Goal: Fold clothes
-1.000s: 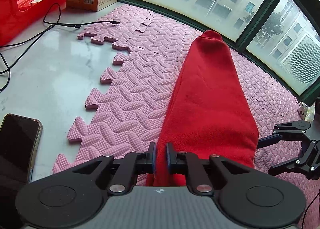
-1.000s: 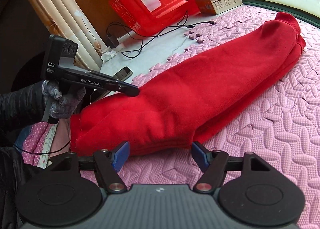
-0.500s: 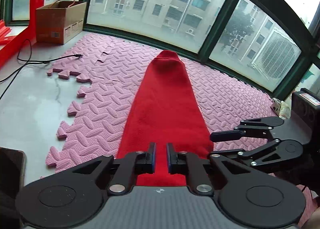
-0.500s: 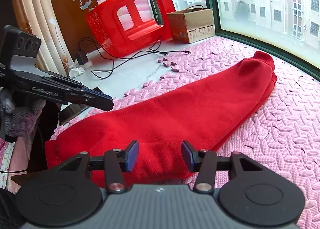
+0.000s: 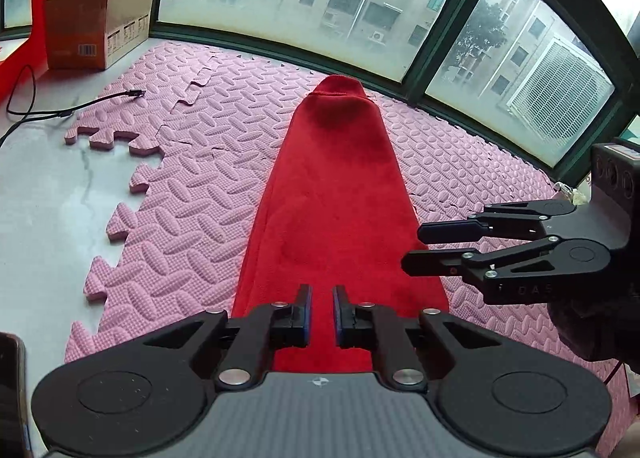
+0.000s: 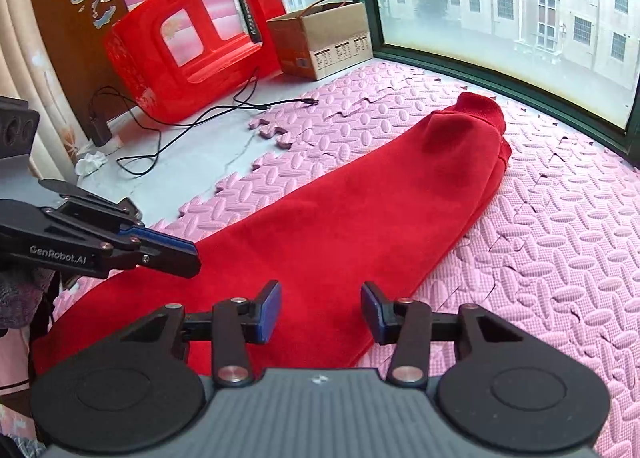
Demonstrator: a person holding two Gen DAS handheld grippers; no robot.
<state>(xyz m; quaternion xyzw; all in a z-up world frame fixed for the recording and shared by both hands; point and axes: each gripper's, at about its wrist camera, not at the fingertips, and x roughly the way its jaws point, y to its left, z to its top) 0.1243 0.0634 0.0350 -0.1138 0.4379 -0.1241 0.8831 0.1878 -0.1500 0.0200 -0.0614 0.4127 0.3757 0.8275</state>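
A long red fleece garment [image 5: 336,194] lies folded lengthwise on the pink foam mat [image 5: 192,186], narrow end toward the window. It also shows in the right wrist view [image 6: 360,226]. My left gripper [image 5: 321,314] hovers over the garment's near wide end, its jaws nearly closed with a narrow gap and nothing between them. My right gripper [image 6: 321,310] is open and empty above the garment's near right edge. The right gripper also shows in the left wrist view [image 5: 416,248], and the left gripper in the right wrist view [image 6: 192,258].
A cardboard box [image 5: 96,22] and a red plastic stool [image 6: 192,30] stand at the far left by the window. A black cable [image 5: 72,110] trails across the bare marble floor [image 5: 44,194]. A phone [image 5: 10,378] lies at the near left.
Both grippers have risen and tilted up above the garment's near end. My left gripper has let go of the cloth edge. The right gripper has moved in over the garment.
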